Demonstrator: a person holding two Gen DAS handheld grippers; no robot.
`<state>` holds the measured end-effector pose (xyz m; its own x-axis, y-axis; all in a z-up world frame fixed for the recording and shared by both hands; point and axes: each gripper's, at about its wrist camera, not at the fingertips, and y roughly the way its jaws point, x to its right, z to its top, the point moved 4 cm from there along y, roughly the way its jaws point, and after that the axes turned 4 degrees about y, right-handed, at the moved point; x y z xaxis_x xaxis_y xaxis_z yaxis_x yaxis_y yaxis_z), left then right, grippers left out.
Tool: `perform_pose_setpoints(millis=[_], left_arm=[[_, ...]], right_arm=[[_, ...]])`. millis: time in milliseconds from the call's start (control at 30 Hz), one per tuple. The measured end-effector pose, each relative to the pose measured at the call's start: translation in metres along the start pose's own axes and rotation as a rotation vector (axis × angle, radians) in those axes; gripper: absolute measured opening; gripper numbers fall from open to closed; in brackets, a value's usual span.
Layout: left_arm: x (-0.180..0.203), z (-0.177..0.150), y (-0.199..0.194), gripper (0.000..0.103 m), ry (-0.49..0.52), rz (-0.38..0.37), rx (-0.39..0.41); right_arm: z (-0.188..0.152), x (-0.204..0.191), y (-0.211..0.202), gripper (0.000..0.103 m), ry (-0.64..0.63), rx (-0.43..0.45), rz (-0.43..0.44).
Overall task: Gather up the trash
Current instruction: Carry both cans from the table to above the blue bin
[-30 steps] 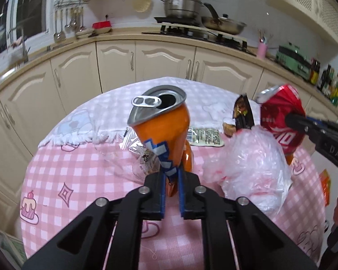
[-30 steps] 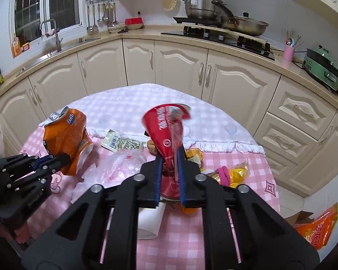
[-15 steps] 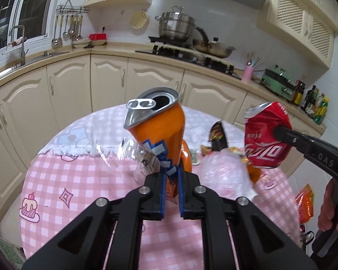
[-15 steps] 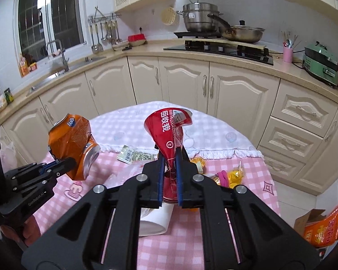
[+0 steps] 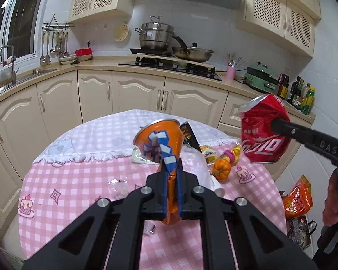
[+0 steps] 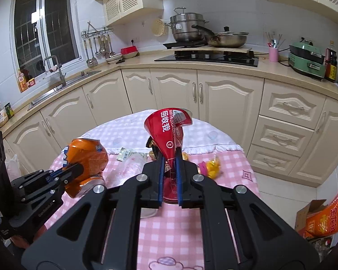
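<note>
— Since both cans sat lower against the pink checked table (image 5: 83, 180) a second ago, what has changed?

— Both have been carried up. The left tongs (image 5: 170, 186) stay clenched on the crushed orange can (image 5: 161, 144), pinching its flattened lower end, and the right tongs (image 6: 170, 175) stay clamped the same way on the crushed red can (image 6: 169, 132). More cupboard and wall now sit behind each can, and the table shows further below.

— What does that mean for collecting the trash?

— I judge the two cans are picked up and ready to carry to a bin. No bin shows in either view. Plenty is left on the table: a clear plastic bag (image 5: 196, 164), a dark snack wrapper (image 5: 188, 135), a small orange fruit (image 5: 222, 168) and yellow wrappers (image 6: 210, 165).

— Does one view give something the other lacks?

— The left view shows the red can from the side, held to the right and well apart from the orange one, with a hand (image 5: 333, 202) on the handle and an orange packet (image 5: 298, 199) down on the floor. The right view shows the orange can's dented side at the near left, plus the sink and window at the far left.
</note>
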<state>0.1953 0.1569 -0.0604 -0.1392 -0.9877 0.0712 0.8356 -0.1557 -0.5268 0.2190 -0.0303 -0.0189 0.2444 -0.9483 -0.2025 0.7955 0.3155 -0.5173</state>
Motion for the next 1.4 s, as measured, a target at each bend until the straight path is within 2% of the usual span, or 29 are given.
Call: perform_pose_setpoints(millis=[200,333,467,600,1133,1400], left_arm=[[0.016,-0.004,-0.017,0.006,0.021,-0.011,0.023],[0.040,0.005,-0.035,0.006,0.093,0.028,0.082],[0.079,0.013,-0.045,0.006,0.160,-0.028,0.122],[0.116,0.015,-0.045,0.006,0.204,-0.083,0.130],[0.282,-0.008,-0.009,0.006,0.376,-0.327,0.050],[0.356,-0.034,0.032,0.006,0.434,-0.411,-0.068]], right_arm=[[-0.006,0.012,-0.019,0.009,0.036,0.011,-0.001],[-0.011,0.021,-0.031,0.009,0.057,0.024,-0.002],[-0.015,0.039,-0.043,0.009,0.094,0.033,-0.015],[-0.021,0.064,-0.060,0.009,0.136,0.043,-0.053],[-0.069,0.199,-0.131,0.009,0.339,0.051,-0.254],[-0.104,0.272,-0.140,0.009,0.454,0.003,-0.328]])
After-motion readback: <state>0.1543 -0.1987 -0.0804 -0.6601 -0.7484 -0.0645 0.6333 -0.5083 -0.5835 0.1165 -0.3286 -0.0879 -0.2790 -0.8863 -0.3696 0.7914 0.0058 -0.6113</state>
